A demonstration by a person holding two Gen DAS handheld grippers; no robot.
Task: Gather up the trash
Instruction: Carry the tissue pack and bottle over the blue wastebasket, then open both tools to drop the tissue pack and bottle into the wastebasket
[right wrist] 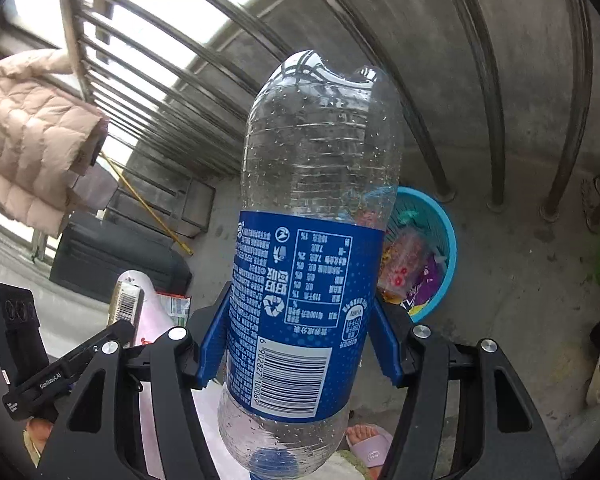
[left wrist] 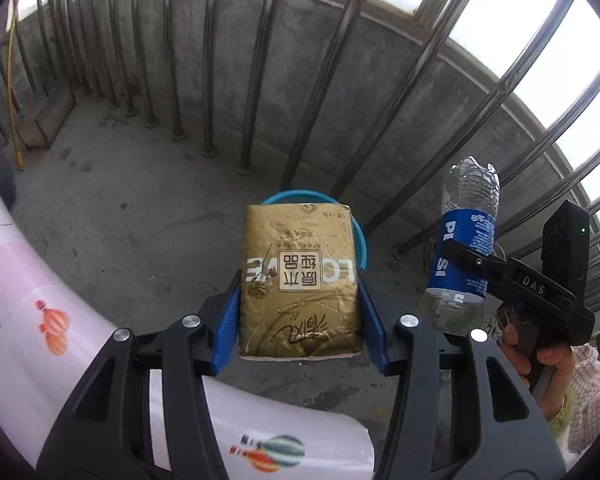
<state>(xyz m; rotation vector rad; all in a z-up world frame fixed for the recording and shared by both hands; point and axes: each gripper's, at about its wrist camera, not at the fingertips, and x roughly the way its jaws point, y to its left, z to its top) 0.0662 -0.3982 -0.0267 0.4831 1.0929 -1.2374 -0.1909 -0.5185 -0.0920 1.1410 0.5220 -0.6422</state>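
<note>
Near the blue basket (right wrist: 446, 236), a soft gold tissue pack (left wrist: 300, 280) is clamped by the left gripper (left wrist: 300, 312); a light, crushable empty bottle (right wrist: 312, 240) is gripped at its label by the right gripper (right wrist: 300, 344).

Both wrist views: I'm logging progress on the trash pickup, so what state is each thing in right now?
Tissue pack: gold, held between the left hand-held gripper's blue fingers, above the floor.
Plastic bottle: clear, looks empty, upside down, clamped by the right hand-held gripper at its blue label.
Blue basket: on the floor by the railing, already holding wrappers.
Jacket: draped over the railing.
</note>
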